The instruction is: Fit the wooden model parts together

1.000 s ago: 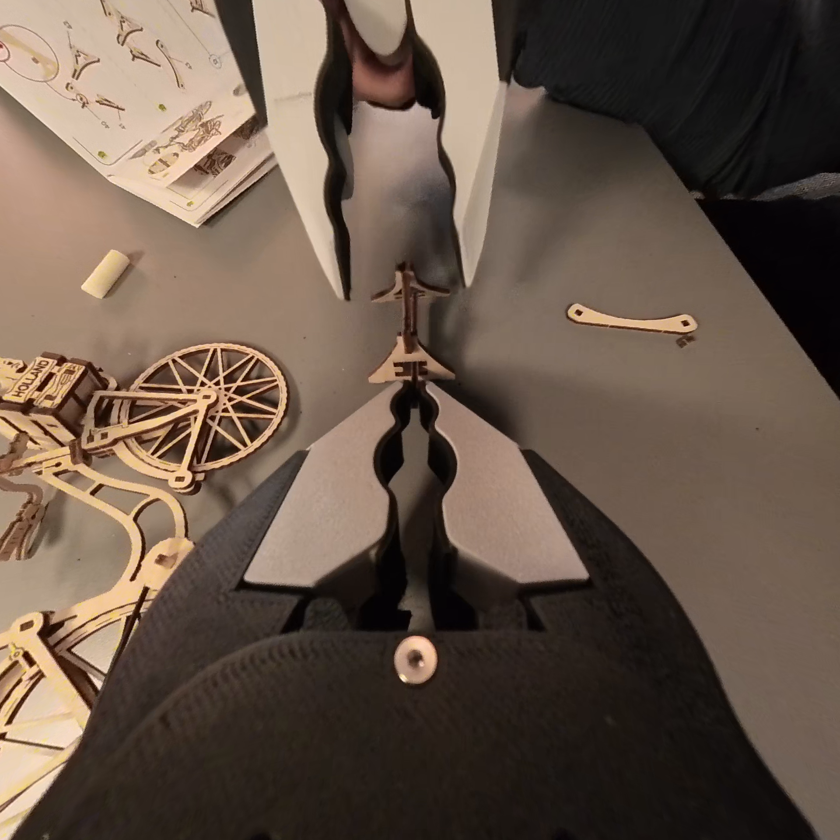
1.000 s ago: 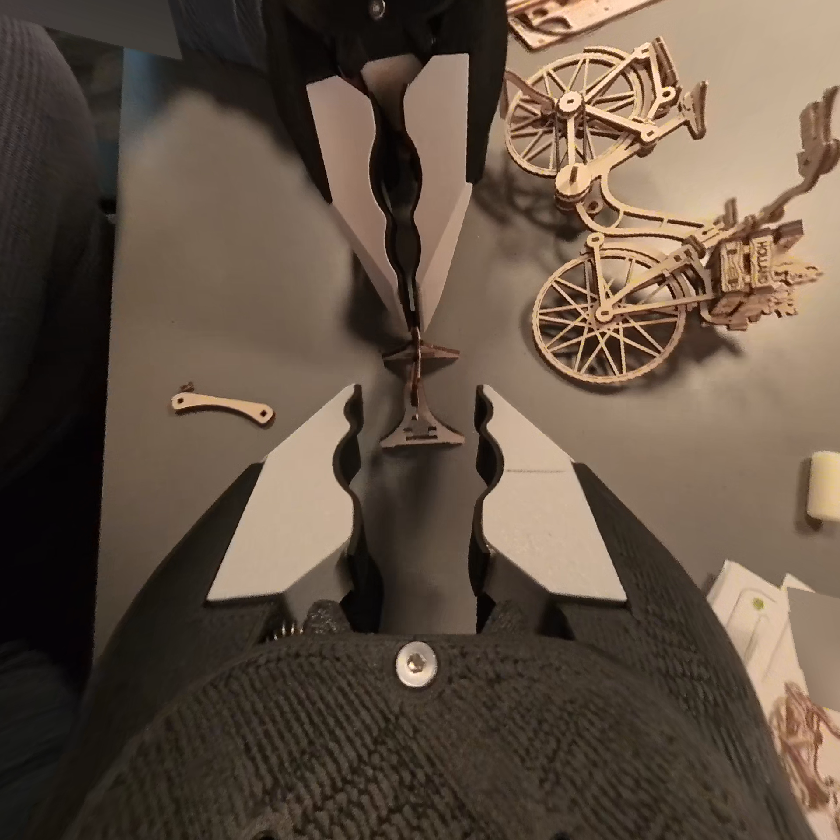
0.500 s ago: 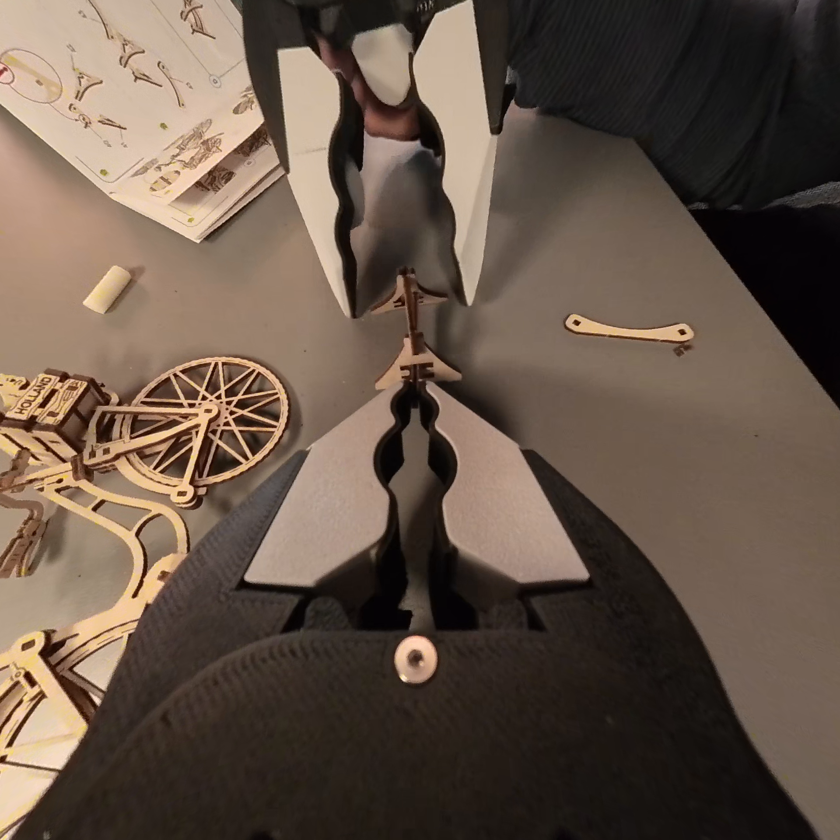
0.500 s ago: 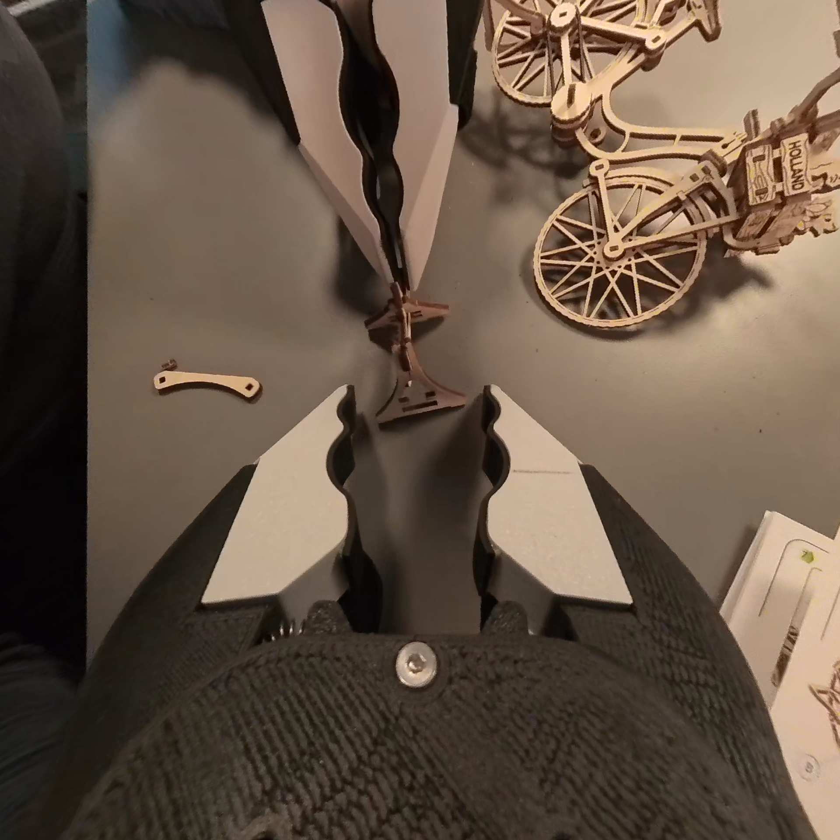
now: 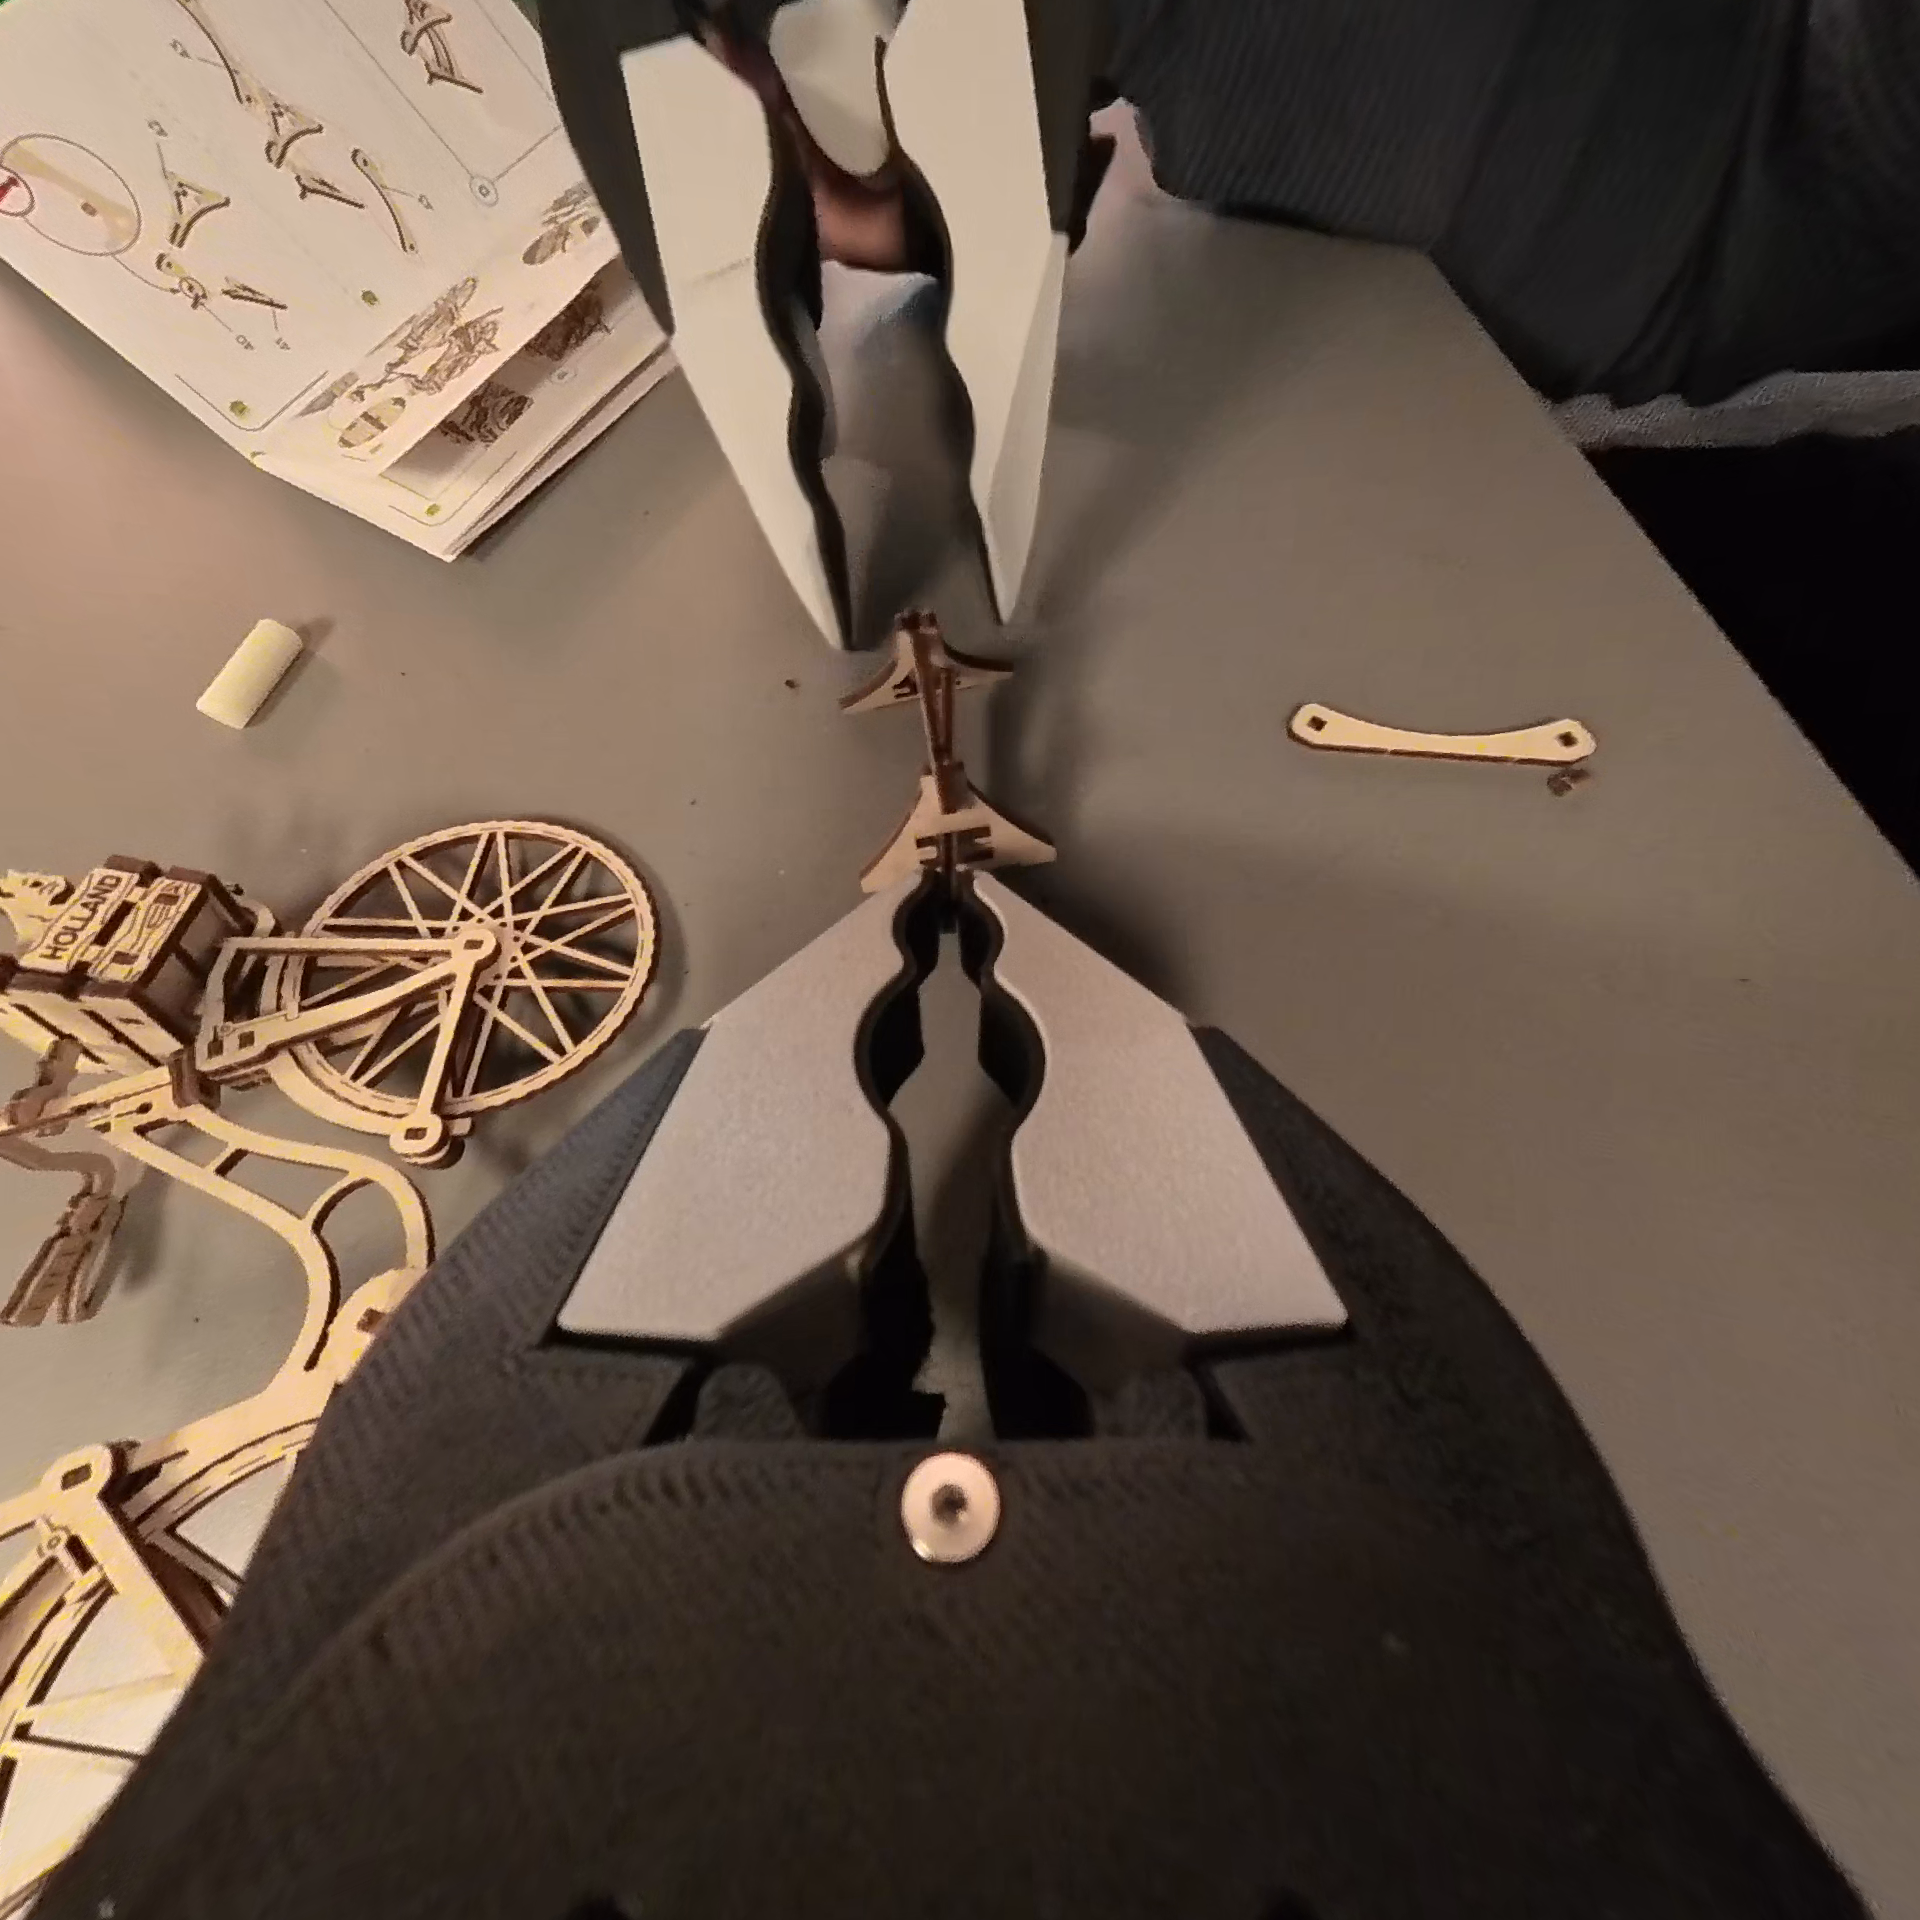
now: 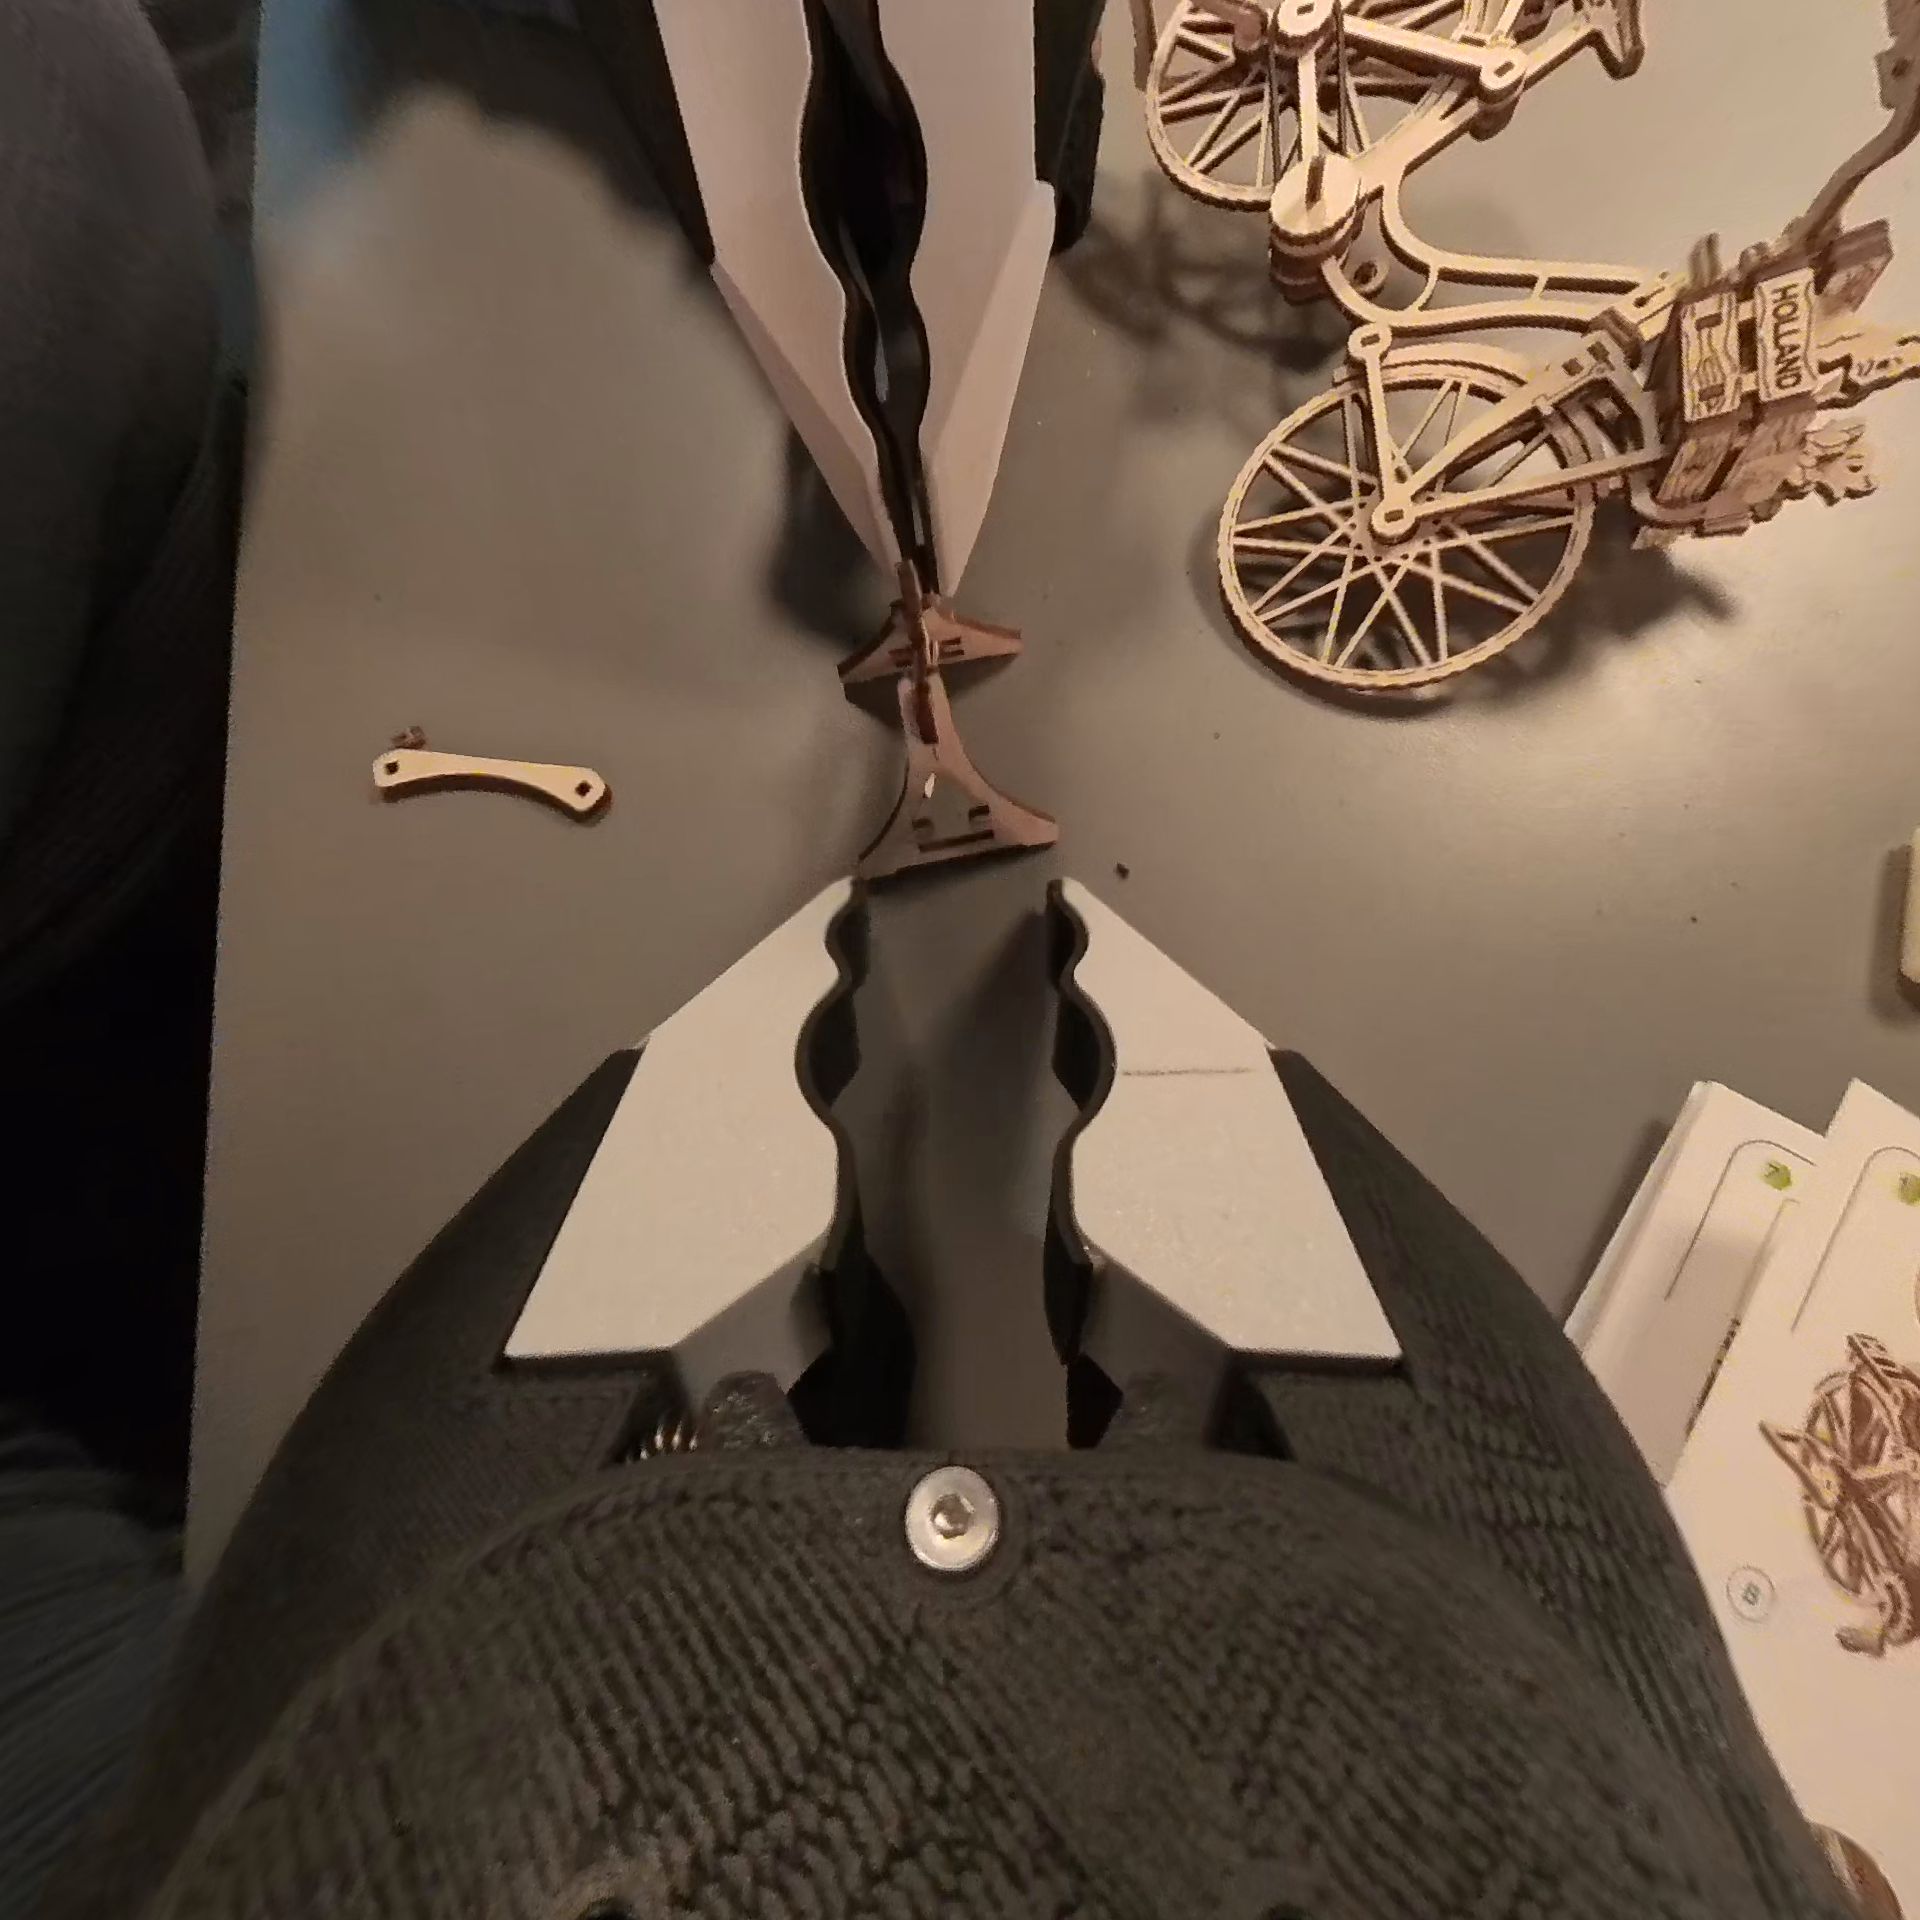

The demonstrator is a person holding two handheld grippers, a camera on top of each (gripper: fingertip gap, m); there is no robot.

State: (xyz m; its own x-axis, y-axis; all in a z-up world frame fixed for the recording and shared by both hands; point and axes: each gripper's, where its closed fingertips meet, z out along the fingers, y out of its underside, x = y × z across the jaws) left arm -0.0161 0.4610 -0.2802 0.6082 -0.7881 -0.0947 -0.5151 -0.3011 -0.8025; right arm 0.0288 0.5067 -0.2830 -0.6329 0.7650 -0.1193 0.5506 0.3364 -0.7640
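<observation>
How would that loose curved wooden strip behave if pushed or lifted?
The curved wooden strip looks thin and flat, so probably light and likely to slide, not roll. Lying flush on the table, it may be awkward to grip. Its narrow middle might snap if bent.

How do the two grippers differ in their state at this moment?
The left gripper is shut on the small wooden part; the right gripper is open and holds nothing. The left touches that part; the right's tips sit just short of its other end. Both have grey fingers and point at the same part.

My grey table (image 5: 1455, 1039) fills the view under dim, warm light, its edge running toward two o'clock, where darkness (image 5: 1818, 644) lies beyond it.
</observation>
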